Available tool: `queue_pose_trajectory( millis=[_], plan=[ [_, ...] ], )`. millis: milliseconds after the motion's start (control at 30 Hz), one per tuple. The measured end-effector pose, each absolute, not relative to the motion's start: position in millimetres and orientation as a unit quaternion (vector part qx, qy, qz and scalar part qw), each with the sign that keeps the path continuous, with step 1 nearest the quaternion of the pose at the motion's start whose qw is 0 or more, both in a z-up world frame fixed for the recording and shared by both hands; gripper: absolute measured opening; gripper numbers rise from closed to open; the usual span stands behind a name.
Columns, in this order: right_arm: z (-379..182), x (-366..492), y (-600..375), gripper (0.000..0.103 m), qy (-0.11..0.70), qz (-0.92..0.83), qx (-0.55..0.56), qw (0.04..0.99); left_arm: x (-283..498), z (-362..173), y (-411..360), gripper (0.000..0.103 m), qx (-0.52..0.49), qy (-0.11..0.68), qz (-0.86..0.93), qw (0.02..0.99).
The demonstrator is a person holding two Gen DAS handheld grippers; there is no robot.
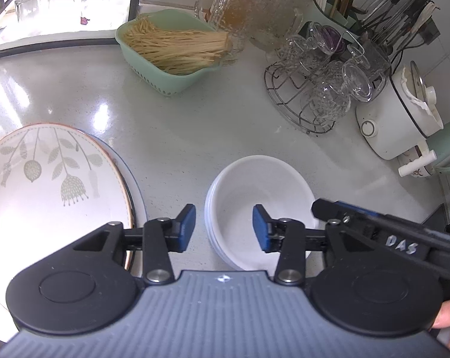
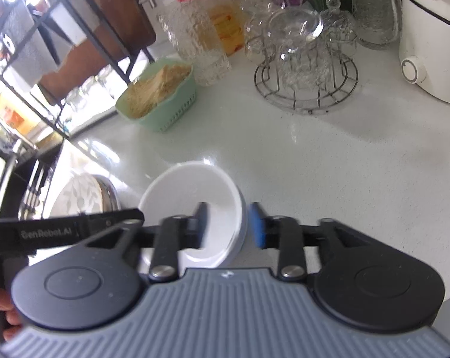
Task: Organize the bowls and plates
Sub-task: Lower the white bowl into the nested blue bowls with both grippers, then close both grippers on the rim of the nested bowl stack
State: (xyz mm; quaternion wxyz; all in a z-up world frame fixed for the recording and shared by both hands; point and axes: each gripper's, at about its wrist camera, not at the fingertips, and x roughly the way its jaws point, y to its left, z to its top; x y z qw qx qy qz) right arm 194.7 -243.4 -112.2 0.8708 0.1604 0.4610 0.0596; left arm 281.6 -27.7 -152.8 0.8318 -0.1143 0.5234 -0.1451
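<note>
Both the left gripper (image 1: 223, 228) and right gripper (image 2: 226, 225) straddle the stacked white bowls' (image 1: 254, 185) rims, fingers parted, gripping nothing; the stack rests on the worktop (image 1: 180, 137).

Bowls ahead, plates at nine o'clock.
I see the stacked bowls (image 1: 262, 205) on the counter (image 1: 180, 137); plates (image 1: 46, 185) left, noodle basket (image 1: 171, 47) at eleven, glass rack (image 1: 314, 89) at one.

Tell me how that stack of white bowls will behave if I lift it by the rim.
The white bowls look rigid and glazed, so the rim is probably slippery. Several nested rims show at the left edge; lifting by the rim may take only the top bowl. Likely ceramic, so heavy for its size and chippable.
</note>
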Motion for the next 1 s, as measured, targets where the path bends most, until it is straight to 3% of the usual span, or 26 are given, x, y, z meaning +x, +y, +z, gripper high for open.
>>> queue_pose_trajectory(
  millis=[600, 1000],
  plan=[
    [-144.8, 206.9, -264.1, 0.044, 0.499, 0.051, 0.261, 0.824, 292.2, -175.1, -29.2, 0.053, -0.134, 0.535, -0.143, 0.822],
    [-164.2, 206.9, -250.2, 0.026, 0.515, 0.052, 0.252, 0.818, 293.2, -203.0, -35.9, 0.048, -0.149, 0.549, -0.158, 0.807]
  ],
)
